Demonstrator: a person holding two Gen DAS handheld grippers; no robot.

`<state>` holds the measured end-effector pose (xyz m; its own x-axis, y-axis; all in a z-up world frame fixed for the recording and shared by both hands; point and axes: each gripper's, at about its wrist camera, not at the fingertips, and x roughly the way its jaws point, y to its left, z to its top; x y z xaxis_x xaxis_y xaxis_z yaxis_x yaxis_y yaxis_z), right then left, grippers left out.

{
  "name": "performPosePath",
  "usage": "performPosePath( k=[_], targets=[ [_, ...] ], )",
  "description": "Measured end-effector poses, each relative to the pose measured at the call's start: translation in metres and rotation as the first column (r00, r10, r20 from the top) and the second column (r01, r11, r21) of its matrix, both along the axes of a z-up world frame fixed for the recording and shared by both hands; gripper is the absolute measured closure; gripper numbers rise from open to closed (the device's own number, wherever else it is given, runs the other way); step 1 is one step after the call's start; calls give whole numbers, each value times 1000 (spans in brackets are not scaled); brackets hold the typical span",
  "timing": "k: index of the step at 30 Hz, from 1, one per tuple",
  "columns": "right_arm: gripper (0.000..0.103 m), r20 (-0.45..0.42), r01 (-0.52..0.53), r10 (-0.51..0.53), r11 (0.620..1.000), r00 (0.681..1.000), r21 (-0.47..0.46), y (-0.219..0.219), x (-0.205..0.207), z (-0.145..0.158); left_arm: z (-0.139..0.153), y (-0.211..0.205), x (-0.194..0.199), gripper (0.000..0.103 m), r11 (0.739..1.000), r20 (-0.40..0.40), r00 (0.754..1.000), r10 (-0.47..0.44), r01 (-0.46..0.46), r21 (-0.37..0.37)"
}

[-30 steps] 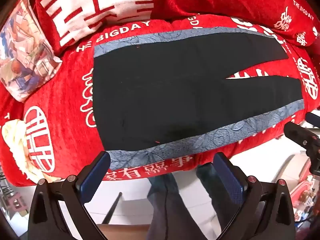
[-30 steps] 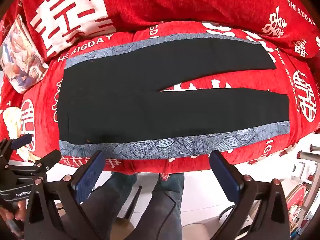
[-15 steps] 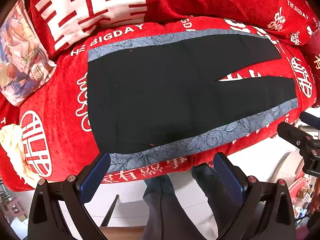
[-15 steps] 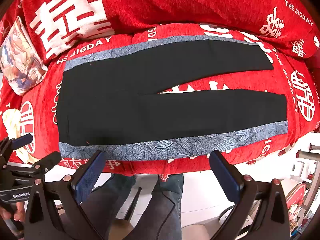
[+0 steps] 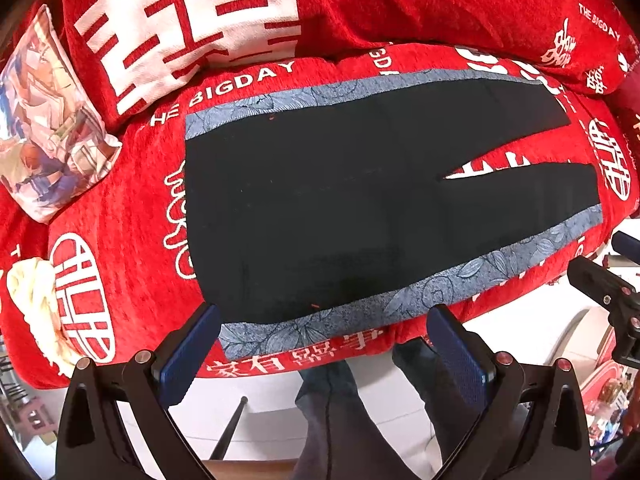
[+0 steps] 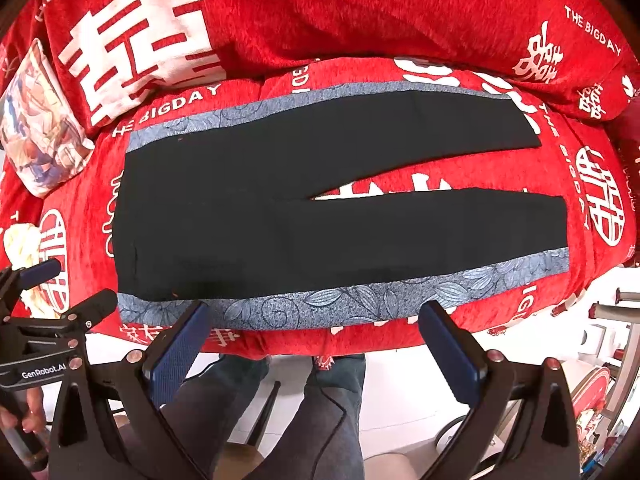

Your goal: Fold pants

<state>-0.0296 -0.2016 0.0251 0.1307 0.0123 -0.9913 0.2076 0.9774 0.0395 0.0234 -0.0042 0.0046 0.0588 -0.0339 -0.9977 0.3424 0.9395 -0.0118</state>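
Black pants (image 5: 320, 208) (image 6: 280, 216) with blue-grey leaf-print side stripes (image 6: 360, 300) lie flat on a red sofa seat, waist to the left, both legs spread to the right in a narrow V. My left gripper (image 5: 322, 340) hangs open just off the sofa's front edge, below the waist end of the near stripe. Held in front of the near leg's stripe, my right gripper (image 6: 314, 338) is open too. Neither touches the cloth. The left gripper (image 6: 52, 292) also shows at the lower left of the right wrist view.
The red sofa cover (image 5: 120, 240) has white lettering, with a red back cushion (image 6: 320, 12) behind. A printed pillow (image 5: 44, 128) leans at the far left and a cream cloth (image 5: 32, 296) lies at the left edge. The person's legs (image 6: 320, 408) stand below on white floor.
Both views have crept slightly closer to the sofa's front edge. The pants lie as before and both grippers stay open.
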Motion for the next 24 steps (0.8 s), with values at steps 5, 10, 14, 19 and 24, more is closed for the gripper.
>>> performPosePath(
  k=[5,10,14,19,24],
  targets=[
    [0,9,-3,3,1000,1000,-9,-2,2,3,1,-2,4,0,1000,8,1000,-2,2,0],
    [0,16,3,-3,1000,1000,-14,-6,3,5,4,-7,6,0,1000,19,1000,-11,11,2],
    [0,18,4,-4,1000,1000,-13,-9,5,6,7,-8,8,0,1000,35,999,-10,10,14],
    [0,25,-6,6,1000,1000,-22,-9,9,9,11,-8,11,0,1000,54,999,-3,2,16],
    [0,32,-13,14,1000,999,-20,-9,11,10,12,-8,11,0,1000,61,998,7,-8,17]
  ],
)
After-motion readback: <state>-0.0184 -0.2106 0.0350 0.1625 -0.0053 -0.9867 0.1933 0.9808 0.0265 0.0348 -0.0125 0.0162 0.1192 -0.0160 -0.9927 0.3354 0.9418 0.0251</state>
